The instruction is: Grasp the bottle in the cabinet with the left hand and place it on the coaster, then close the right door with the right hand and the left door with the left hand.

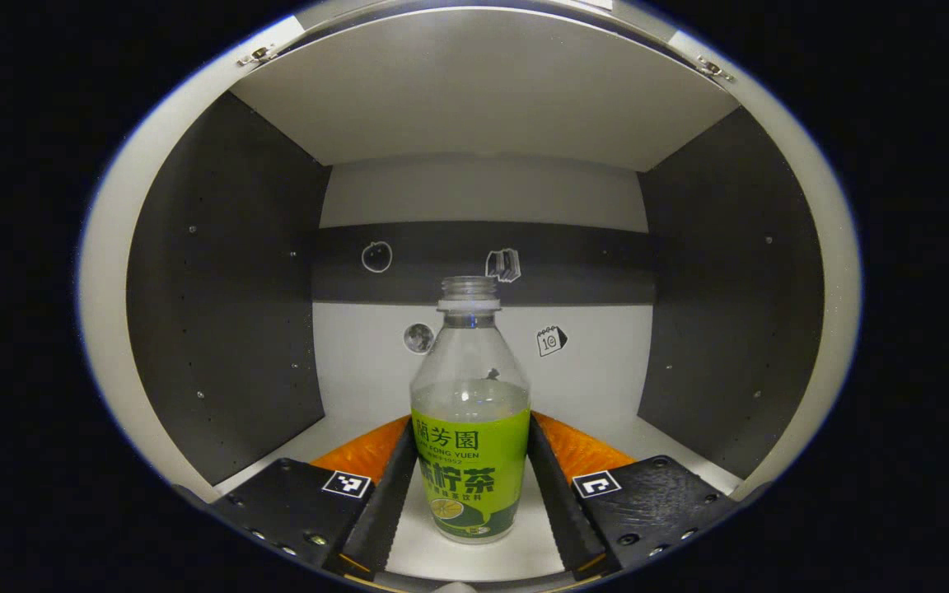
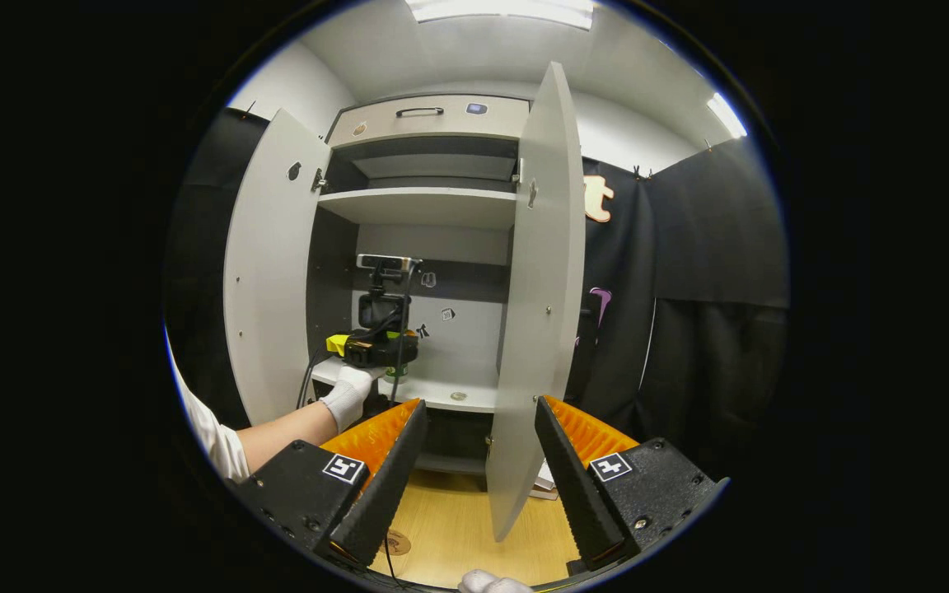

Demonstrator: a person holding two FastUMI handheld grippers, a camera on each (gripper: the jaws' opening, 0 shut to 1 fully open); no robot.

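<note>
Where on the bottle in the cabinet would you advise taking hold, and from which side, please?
Probably at the labelled lower body of the bottle, coming straight in from the cabinet's open front. It stands upright and uncapped on the shelf, and its straight wall there gives flat contact, unlike the tapering shoulder. The left tool already has a finger on either side at that height.

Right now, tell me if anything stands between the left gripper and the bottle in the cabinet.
Nothing visible does. In the left gripper view the bottle stands upright on the cabinet shelf, already between the open fingers of the left gripper, with a bare gap on each side. The right gripper hangs open outside, by the right door.
</note>
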